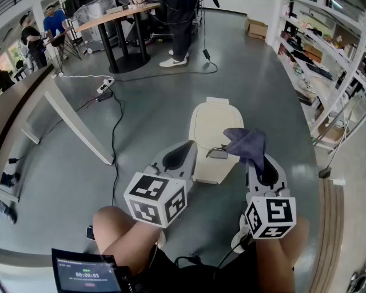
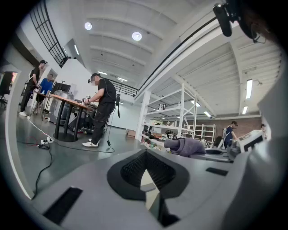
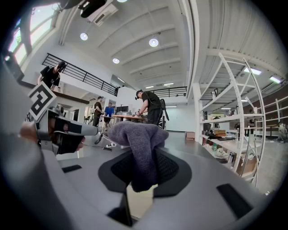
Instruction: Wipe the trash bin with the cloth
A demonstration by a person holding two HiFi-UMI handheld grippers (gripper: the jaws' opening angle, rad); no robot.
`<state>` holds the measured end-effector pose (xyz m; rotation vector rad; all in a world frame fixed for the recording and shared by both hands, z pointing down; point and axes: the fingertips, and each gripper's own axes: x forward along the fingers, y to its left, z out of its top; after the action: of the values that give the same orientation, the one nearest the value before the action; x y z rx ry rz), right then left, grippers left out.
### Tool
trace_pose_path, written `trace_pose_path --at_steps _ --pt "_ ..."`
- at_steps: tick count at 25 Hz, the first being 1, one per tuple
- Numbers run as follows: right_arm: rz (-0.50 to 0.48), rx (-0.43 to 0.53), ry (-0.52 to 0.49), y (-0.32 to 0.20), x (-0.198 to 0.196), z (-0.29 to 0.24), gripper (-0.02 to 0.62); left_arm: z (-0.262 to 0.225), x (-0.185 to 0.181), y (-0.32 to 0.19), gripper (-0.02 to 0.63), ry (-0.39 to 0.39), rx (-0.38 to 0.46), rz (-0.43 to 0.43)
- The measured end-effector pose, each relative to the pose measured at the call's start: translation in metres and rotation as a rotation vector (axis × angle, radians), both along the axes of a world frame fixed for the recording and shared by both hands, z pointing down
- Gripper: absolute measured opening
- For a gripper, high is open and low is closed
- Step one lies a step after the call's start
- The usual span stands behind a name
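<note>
A cream trash bin [image 1: 213, 137] with a closed lid stands on the grey floor ahead of my knees. My right gripper [image 1: 255, 159] is shut on a purple cloth [image 1: 247, 141], which bunches above the jaws and hangs over the bin's right edge. In the right gripper view the cloth [image 3: 139, 139] droops between the jaws, with the bin [image 3: 139, 200] showing below. My left gripper [image 1: 184, 150] is by the bin's left side, shut with nothing in it. In the left gripper view its jaws [image 2: 146, 173] leave only a thin slit.
A black cable [image 1: 114, 134] and a power strip [image 1: 104, 86] lie on the floor to the left. A white table leg [image 1: 74, 120] slants at the left. White shelving [image 1: 329, 68] lines the right. A person [image 1: 180, 28] stands at a round table [image 1: 123, 14] behind.
</note>
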<state>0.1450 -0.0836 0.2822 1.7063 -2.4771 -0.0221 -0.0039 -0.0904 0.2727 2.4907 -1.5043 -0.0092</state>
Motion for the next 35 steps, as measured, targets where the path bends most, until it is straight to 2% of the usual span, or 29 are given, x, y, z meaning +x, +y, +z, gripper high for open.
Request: trace_pose_path --at_steps 6,11,15,18,23,29,35 --pt "-0.017 -0.007 -0.006 -0.009 -0.001 -0.007 0.077 -0.01 0.004 -0.013 -0.003 -0.026 0.013 -0.018" --pt "-0.005 -0.023 -0.025 -0.024 0.001 0.0 0.077 0.008 -0.007 -0.036 -0.003 -0.085 0.013 -0.028" --pt "-0.003 -0.044 -0.03 -0.045 -0.003 0.004 0.077 0.005 -0.013 -0.056 -0.003 -0.017 -0.045 -0.032" --pt "-0.006 -0.054 -0.033 -0.055 -0.009 0.007 0.077 0.0 -0.01 -0.069 -0.003 0.007 -0.041 -0.023" --pt "-0.023 -0.076 -0.06 -0.058 -0.022 0.01 0.077 -0.002 -0.013 -0.066 -0.003 0.003 -0.03 -0.01" --pt "-0.056 -0.074 -0.091 -0.079 -0.064 0.013 0.077 0.016 -0.046 -0.085 -0.003 -0.014 0.004 0.001" --pt "-0.049 -0.106 -0.071 -0.074 -0.067 0.024 0.077 0.029 -0.054 -0.082 -0.003 -0.037 -0.02 0.012"
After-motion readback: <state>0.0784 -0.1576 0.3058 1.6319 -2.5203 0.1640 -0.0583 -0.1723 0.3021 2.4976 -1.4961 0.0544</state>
